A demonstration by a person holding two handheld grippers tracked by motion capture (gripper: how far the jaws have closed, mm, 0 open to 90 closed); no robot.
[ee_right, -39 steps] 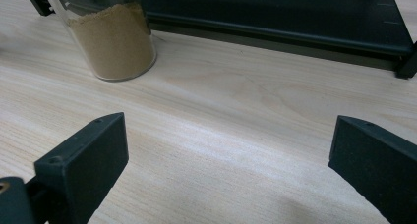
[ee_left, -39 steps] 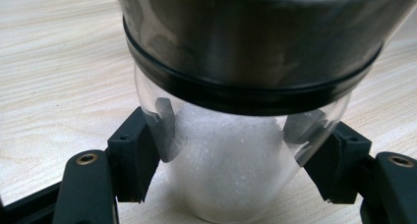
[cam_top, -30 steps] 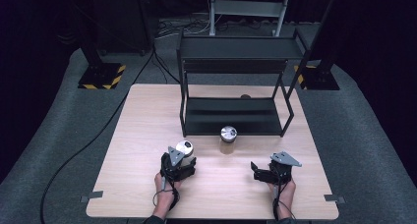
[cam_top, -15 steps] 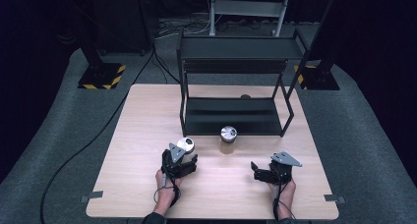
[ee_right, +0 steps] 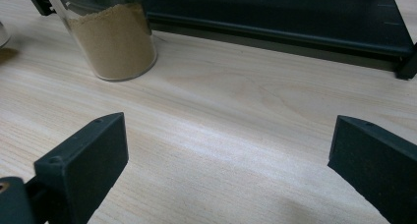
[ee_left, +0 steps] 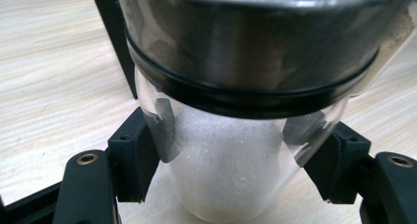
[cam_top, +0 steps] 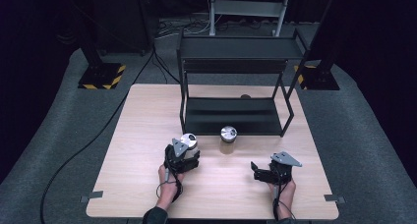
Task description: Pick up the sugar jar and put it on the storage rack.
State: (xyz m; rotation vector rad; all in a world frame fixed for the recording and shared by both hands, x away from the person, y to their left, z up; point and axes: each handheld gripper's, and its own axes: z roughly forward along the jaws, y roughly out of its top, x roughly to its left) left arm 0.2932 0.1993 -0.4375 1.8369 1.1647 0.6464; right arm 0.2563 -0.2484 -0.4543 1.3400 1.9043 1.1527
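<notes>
Your left gripper point(cam_top: 182, 153) has its jaws closed on the glass body of a jar of white powder point(ee_left: 236, 135), just under the metal lid, near the table's point(cam_top: 147, 116) near-left. Glass is smooth and breakable (and the filling adds weight), so grip low on the straight wall, not the lid. Your right gripper point(cam_top: 260, 171) rests wide open and empty. The brown-powder jar point(ee_right: 110, 37) stands before the black shelf point(cam_top: 231, 113). Since the earlier frame almost nothing has shifted.
</notes>
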